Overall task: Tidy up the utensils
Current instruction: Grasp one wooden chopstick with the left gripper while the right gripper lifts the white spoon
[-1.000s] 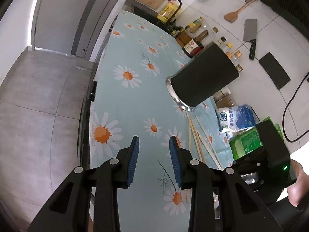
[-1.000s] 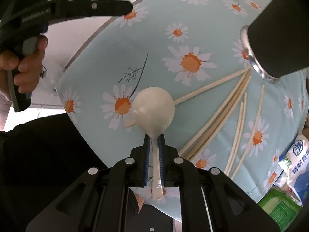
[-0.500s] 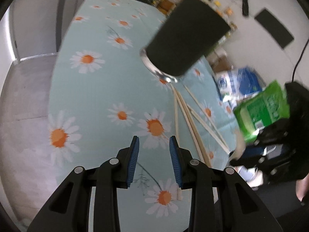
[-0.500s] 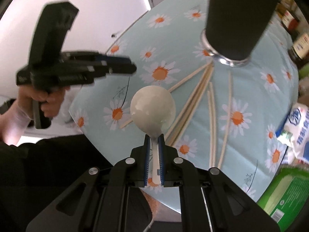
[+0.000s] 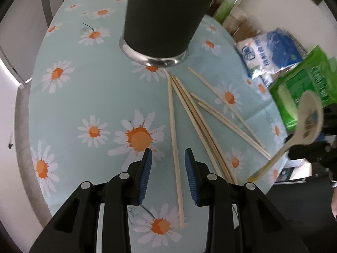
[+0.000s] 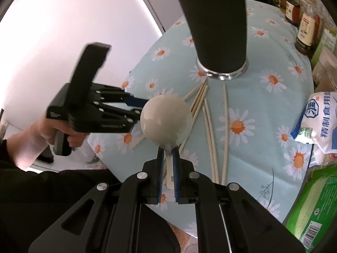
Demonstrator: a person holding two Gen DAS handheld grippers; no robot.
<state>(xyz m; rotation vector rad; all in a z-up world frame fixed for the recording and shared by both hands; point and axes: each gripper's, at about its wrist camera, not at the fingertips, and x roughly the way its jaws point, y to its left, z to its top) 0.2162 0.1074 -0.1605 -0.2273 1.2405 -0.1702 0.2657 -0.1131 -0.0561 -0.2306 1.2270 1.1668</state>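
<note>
My right gripper (image 6: 168, 151) is shut on the handle of a cream spoon (image 6: 166, 120), held above the table's near edge; the spoon also shows in the left wrist view (image 5: 305, 120). A black utensil cup (image 6: 217, 29) with a steel base stands upright on the daisy tablecloth (image 6: 263, 113), also in the left wrist view (image 5: 164, 14). Several wooden chopsticks (image 5: 183, 105) lie fanned out in front of the cup, also in the right wrist view (image 6: 210, 130). My left gripper (image 5: 168, 160) is open and empty, just above one chopstick (image 5: 174, 130).
A blue and white salt bag (image 5: 267, 52) and a green packet (image 5: 303, 86) lie at the table's right side. Sauce bottles (image 6: 305, 27) stand behind the cup. The table edge (image 5: 23, 126) curves close on the left.
My left gripper has moved forward and right, over the chopsticks and nearer the cup. My right gripper has lifted the spoon and turned toward the cup.
</note>
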